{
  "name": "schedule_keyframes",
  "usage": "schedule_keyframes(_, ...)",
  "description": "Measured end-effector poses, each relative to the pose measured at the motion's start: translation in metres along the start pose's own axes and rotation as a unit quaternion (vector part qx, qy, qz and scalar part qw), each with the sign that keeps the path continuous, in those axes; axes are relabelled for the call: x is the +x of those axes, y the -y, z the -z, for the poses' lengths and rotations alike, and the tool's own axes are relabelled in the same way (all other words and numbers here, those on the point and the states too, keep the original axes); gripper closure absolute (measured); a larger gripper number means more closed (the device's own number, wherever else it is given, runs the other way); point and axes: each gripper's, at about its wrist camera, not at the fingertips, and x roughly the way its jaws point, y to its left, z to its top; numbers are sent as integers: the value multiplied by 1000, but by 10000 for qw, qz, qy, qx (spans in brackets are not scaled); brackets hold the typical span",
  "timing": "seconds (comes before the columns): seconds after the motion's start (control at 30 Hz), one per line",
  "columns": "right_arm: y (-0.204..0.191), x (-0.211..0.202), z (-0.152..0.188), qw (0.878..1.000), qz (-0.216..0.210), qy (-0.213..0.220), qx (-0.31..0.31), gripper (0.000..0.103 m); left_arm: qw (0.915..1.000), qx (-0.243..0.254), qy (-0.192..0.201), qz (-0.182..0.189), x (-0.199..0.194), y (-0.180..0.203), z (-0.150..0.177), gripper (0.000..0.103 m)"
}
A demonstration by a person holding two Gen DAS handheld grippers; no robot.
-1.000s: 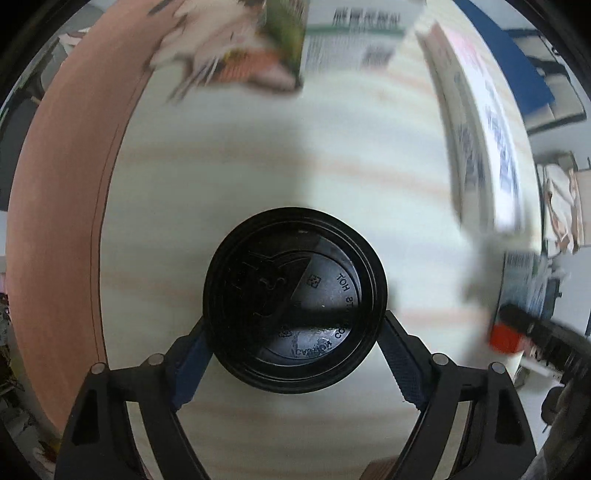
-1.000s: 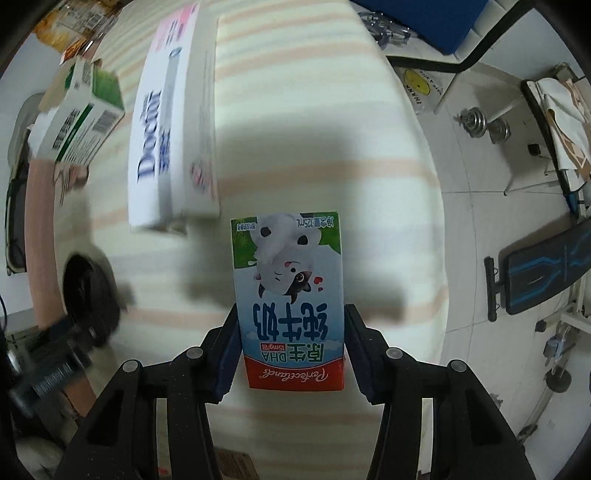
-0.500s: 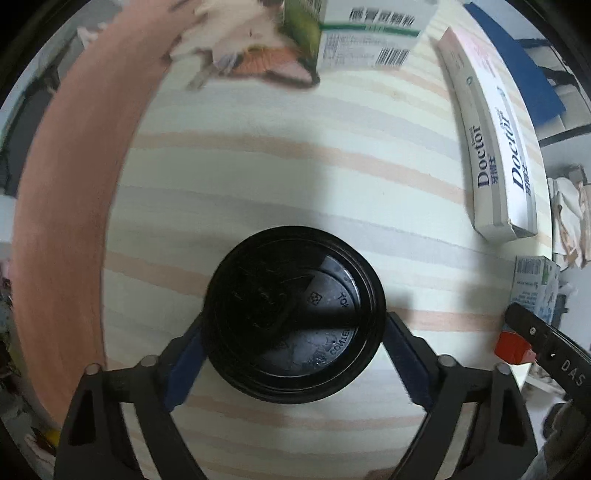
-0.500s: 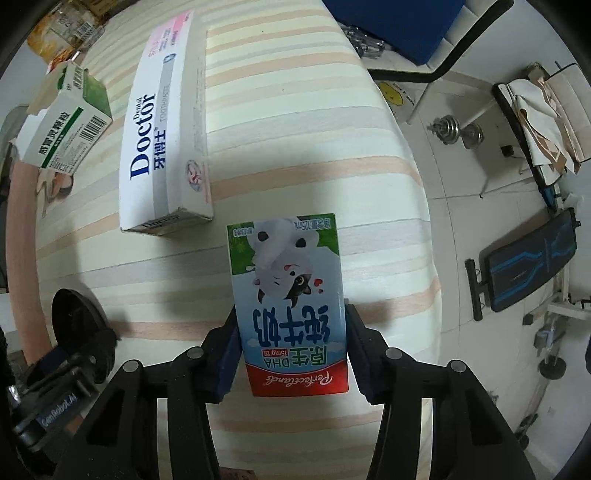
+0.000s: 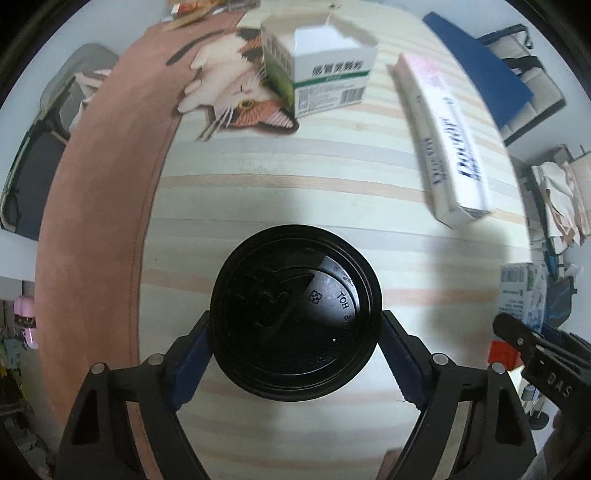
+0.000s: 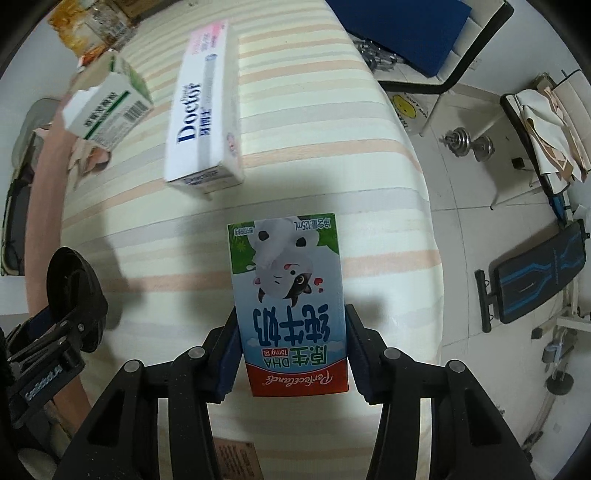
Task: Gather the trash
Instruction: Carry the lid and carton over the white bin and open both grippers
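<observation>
My left gripper [image 5: 295, 354] is shut on a black plastic cup lid [image 5: 295, 312] and holds it above the striped bed cover [image 5: 280, 192]. My right gripper [image 6: 291, 347] is shut on a small milk carton [image 6: 290, 295] with a cow picture. The lid [image 6: 72, 280] and left gripper [image 6: 55, 332] show at the left of the right wrist view. The carton [image 5: 521, 295] shows at the right edge of the left wrist view. A long white toothpaste box [image 5: 443, 147] [image 6: 205, 122] and an open white-and-green box [image 5: 321, 77] [image 6: 110, 107] lie on the cover farther off.
A cat-shaped cushion [image 5: 236, 92] lies beside the green box on a pink blanket [image 5: 96, 221]. A blue panel [image 6: 402, 29], dumbbells [image 6: 469, 144] and a weight bench [image 6: 535, 280] stand on the tiled floor right of the bed.
Both grippers have risen and drawn back from the cover with their objects still held. The boxes now sit farther off and more of the bed shows.
</observation>
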Motion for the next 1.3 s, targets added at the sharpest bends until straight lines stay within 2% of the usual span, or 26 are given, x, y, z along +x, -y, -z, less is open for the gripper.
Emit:
schedule_keyframes(0.17, -9, -24, 28, 9997, -125, 227, 5, 51, 9993, 121, 329, 126, -39, -3, 28, 19)
schedule_keyframes(0.33, -30, -55, 75, 9984, -237, 517, -57, 51, 9968, 238, 712, 278, -58, -15, 79, 19)
schedule_keyframes(0.47, -51, -83, 128, 9960, -347, 823, -33, 51, 9933, 349, 992, 476, -80, -36, 118, 19)
schedule_keyframes(0.67, -84, -121, 238, 9905, -429, 1269, 303, 51, 9884, 582, 1227, 674, -103, -76, 193, 19)
schedule_keyframes(0.87, -106, -127, 350, 9896, -527, 1138, 698, 51, 9899, 673, 924, 840, -113, -118, 273, 19)
schedule_keyframes(1.03, -118, -100, 420, 9920, -618, 768, 784, 51, 9927, 582, 522, 923, -91, -143, 317, 19)
schedule_keyframes(1.17, -123, -50, 458, 9934, -759, 325, 799, 51, 9935, 322, 67, 1091, -46, -156, 343, 19)
schedule_keyframes(1.3, -118, 28, 491, 9920, -894, -126, 878, 51, 9912, 112, -383, 1265, 18, -164, 366, 19)
